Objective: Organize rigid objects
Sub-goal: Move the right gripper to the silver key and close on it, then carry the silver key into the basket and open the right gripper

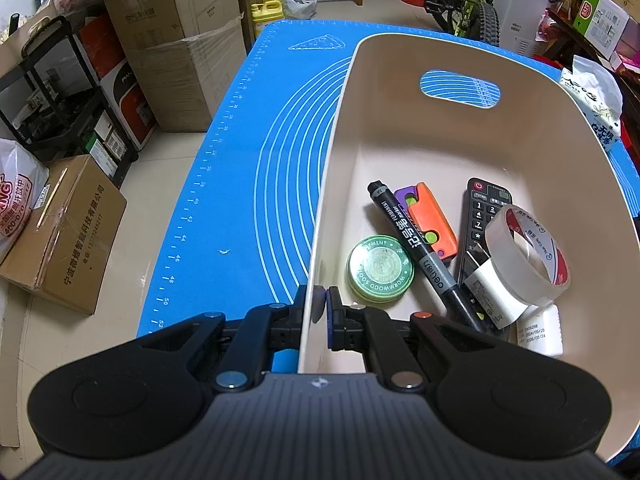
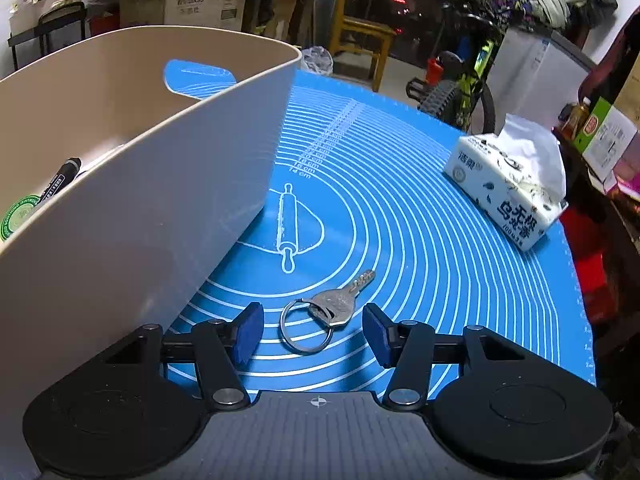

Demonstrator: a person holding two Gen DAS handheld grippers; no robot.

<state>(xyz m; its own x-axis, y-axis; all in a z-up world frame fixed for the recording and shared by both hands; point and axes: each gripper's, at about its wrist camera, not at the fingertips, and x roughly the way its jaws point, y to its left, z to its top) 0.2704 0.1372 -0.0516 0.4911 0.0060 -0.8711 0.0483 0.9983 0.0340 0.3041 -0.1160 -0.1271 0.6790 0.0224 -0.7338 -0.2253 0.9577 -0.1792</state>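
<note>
Down low over the blue silicone baking mat point(image 2: 420, 208) that covers the counter, the right tool point(image 2: 313, 330) has its blue-padded jaws apart, with nothing pressed between them. Lying flat on the mat between those pads is the silver metal key on a steel split ring point(image 2: 320, 316): the ring sits nearest the tool, roughly centred in the gap, and the key blade runs away from it, angled up and to the right in the right wrist view. So the long axis lies nearly along the tool's pointing line, not across it; the jaws would close on the ring and key head from either side. Neither pad touches the metal yet.

Just to the left stands the beige plastic storage bin point(image 2: 160, 184), its wall near the left pad. The left tool point(image 1: 321, 300) is clamped together on the rim of that bin, steadying it. Inside lie a black permanent marker point(image 1: 416, 248), a round green tin point(image 1: 380, 269), an orange and purple folding toy point(image 1: 430, 220), a black remote control point(image 1: 482, 216) and a roll of clear tape point(image 1: 528, 256).

Judging by this, the right hand is much the nearer to the key, and the bin is a short lift leftward.
</note>
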